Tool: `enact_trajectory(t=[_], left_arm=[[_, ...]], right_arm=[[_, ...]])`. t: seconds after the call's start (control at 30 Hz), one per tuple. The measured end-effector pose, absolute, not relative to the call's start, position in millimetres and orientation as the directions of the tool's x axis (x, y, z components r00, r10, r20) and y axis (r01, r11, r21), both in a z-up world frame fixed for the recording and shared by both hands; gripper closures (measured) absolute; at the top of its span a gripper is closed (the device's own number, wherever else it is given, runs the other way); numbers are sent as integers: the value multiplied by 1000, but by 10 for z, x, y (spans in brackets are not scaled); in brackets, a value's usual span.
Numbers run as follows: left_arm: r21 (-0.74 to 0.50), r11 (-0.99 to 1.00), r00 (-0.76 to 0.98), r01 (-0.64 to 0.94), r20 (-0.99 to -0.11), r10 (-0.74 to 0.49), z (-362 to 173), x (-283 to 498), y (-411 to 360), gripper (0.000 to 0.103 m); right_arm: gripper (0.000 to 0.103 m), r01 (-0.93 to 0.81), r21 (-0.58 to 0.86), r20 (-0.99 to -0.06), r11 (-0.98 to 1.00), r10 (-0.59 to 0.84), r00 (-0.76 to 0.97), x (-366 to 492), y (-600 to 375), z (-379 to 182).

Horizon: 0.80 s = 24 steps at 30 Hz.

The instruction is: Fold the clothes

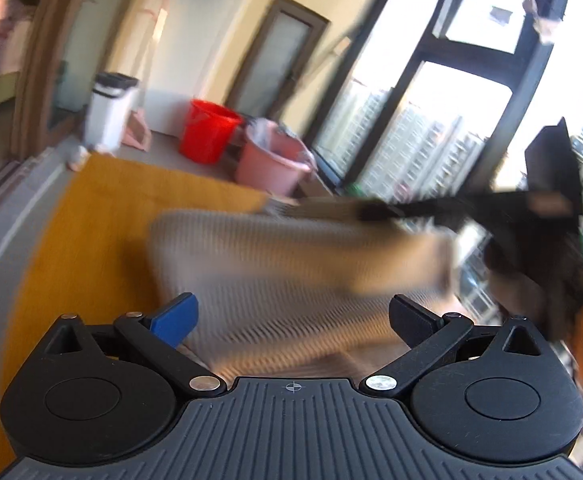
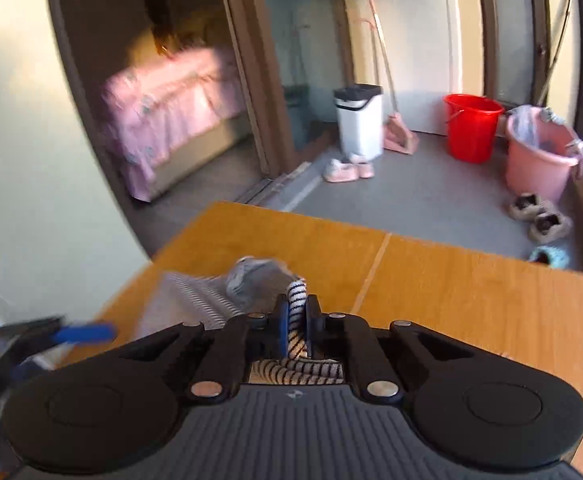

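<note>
A black-and-white striped garment [image 1: 275,264] hangs blurred above the yellow wooden table [image 1: 103,200]. My left gripper [image 1: 291,316] is open, its blue and black fingers wide apart with the cloth just beyond them. My right gripper [image 2: 296,320] is shut on a bunched fold of the striped garment [image 2: 296,300], which it holds lifted above the table [image 2: 471,292]. In the left wrist view the right gripper [image 1: 375,212] appears at the right, pulling the cloth up. The left gripper [image 2: 79,334] shows blurred at the lower left of the right wrist view.
On the grey floor beyond the table stand a red bucket [image 2: 473,128], a pink bucket [image 2: 539,152] and a white bin [image 2: 359,120], with slippers [image 2: 539,216] nearby. Large windows [image 1: 431,120] run along the right. A doorway opens onto a bed with pink bedding [image 2: 175,96].
</note>
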<state>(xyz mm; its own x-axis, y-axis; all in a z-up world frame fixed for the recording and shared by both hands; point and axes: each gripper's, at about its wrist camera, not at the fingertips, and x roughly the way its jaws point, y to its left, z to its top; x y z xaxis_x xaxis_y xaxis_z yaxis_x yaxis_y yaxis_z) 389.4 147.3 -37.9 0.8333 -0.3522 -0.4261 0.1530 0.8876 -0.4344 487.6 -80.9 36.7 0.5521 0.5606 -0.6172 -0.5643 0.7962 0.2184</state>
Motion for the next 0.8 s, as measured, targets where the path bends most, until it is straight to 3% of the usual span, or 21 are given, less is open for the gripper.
enact_trajectory(t=[0.1, 0.33, 0.53, 0.6, 0.67, 0.8], left_arm=[[-490, 867, 860, 91, -401, -317, -215, 3995, 1700, 0], [-492, 864, 802, 104, -472, -365, -280, 4373, 1585, 0], [-510, 855, 779, 92, -498, -381, -422, 4397, 1469, 0], [-502, 861, 784, 78, -503, -364, -445, 4332, 1477, 6], [-496, 866, 791, 72, -500, -352, -437, 4260, 1498, 21], [-476, 874, 796, 93, -492, -353, -394, 4105, 1508, 27]], right_arm=[[97, -576, 283, -603, 767, 610, 514, 4493, -941, 352], [97, -444, 467, -634, 765, 639, 435, 4052, -1174, -299], [97, -434, 498, -598, 751, 660, 455, 3989, -1265, -366], [97, -441, 490, -597, 751, 659, 458, 3974, -1286, -368], [97, -450, 473, -599, 758, 651, 466, 3946, -1297, -350], [93, -475, 450, -576, 757, 652, 493, 3923, -1336, -128]])
